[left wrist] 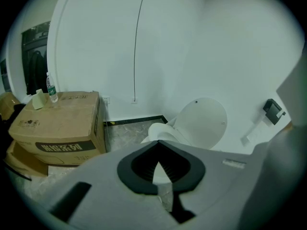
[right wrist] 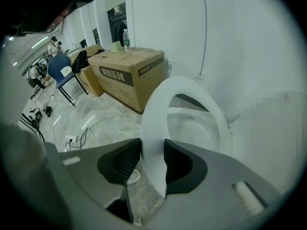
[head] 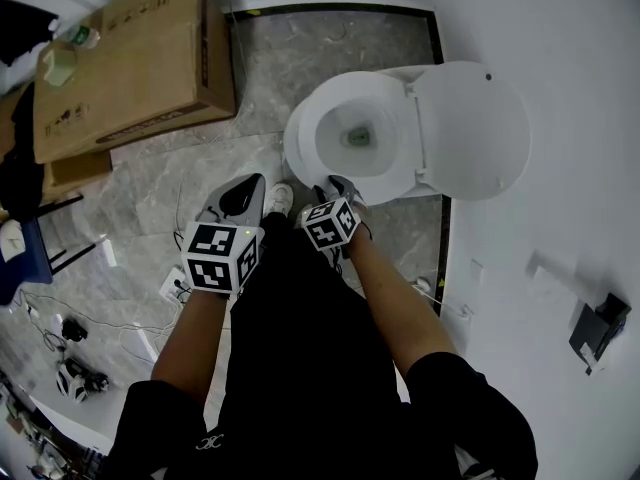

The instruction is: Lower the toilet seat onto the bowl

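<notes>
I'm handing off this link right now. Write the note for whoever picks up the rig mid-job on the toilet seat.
Left gripper: shut, empty, short of the toilet and touching nothing.
Right gripper: jaws apart on either side of the front rim of the toilet seat; no firm pinch shows.
Things: in the head view the seat looks down over the bowl; the lid stands open behind it.
Done: seat apparently lowered.
Left: check that it sits flat on the bowl, then draw the right gripper back off the rim.
</notes>
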Available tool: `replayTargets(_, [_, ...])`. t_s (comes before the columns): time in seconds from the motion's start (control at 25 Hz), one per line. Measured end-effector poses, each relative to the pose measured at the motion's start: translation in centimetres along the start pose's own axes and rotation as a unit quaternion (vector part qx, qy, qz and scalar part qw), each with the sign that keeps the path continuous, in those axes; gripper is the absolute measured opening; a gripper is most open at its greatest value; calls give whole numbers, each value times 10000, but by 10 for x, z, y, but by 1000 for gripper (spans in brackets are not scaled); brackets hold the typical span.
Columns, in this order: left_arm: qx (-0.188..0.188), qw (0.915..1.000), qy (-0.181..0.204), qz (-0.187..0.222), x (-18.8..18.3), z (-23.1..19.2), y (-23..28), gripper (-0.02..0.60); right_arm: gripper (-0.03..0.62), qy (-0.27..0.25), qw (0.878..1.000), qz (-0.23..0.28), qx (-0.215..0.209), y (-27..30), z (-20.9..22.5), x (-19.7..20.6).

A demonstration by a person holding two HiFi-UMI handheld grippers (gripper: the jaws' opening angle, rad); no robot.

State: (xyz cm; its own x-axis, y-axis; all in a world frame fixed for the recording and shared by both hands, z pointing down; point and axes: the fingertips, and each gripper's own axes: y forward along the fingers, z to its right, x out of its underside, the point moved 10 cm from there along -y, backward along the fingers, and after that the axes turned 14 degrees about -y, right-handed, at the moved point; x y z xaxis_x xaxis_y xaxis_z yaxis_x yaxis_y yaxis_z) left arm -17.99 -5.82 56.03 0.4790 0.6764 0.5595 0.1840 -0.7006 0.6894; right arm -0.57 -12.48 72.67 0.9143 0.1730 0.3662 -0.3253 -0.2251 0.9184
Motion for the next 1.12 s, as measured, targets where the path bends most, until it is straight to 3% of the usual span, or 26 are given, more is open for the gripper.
replayTargets(0.36, [-131,9997,-124,-156,10,-25,21,8,176,-268,9994,-188,-135,39,-16,0])
replayTargets(0.52, [-195,9994,-212,-182,12,-38,31,8,166,-237,9986,-324,-337,59,-22,1])
replayTargets(1.12, [-324,9980,-373,-391,33,-79,59,8,155,-296,9962,-668,-474,121,-38,11])
